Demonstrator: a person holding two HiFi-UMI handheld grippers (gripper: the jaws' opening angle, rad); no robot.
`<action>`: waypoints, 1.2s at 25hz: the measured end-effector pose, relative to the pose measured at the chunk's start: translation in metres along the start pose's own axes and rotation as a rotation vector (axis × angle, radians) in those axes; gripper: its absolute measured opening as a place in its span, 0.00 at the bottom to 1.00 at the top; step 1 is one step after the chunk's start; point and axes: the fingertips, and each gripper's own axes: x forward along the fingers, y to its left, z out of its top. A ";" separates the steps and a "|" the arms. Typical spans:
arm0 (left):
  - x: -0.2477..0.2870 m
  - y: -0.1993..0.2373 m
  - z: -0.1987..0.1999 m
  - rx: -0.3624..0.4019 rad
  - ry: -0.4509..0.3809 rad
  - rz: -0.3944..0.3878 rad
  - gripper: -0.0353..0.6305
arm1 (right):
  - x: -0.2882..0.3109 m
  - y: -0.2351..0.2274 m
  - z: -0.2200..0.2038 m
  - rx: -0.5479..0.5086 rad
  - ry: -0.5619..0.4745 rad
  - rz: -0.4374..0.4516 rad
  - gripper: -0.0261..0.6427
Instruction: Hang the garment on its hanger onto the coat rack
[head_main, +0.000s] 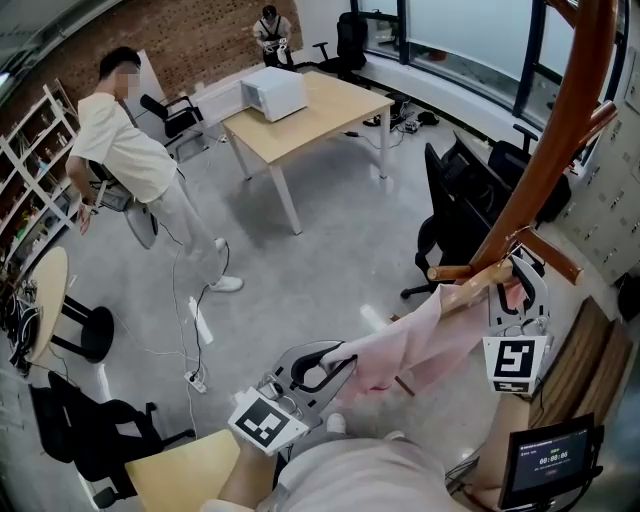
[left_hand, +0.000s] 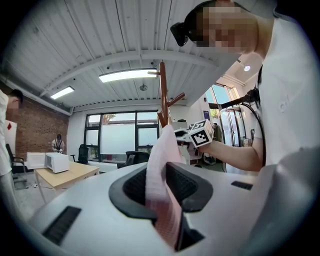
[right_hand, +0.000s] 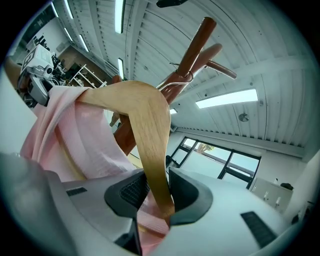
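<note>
Two grips: left gripper (head_main: 336, 368) on garment (head_main: 425, 340), right gripper (right_hand: 152, 189) on hanger (right_hand: 136, 100) beside rack (head_main: 562, 130).

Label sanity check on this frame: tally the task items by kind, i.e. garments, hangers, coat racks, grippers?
garment: 1
hanger: 1
coat rack: 1
grippers: 2 (left gripper, right gripper)
Total: 5
</note>
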 end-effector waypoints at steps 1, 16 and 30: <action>0.000 -0.001 0.000 0.003 -0.001 0.001 0.18 | -0.001 0.000 0.000 0.004 -0.004 0.003 0.20; -0.014 -0.018 0.017 0.024 -0.041 0.020 0.21 | -0.031 -0.005 -0.002 0.045 -0.028 0.062 0.26; -0.028 -0.052 0.054 0.120 -0.119 0.055 0.23 | -0.087 -0.007 -0.002 0.119 -0.067 0.052 0.26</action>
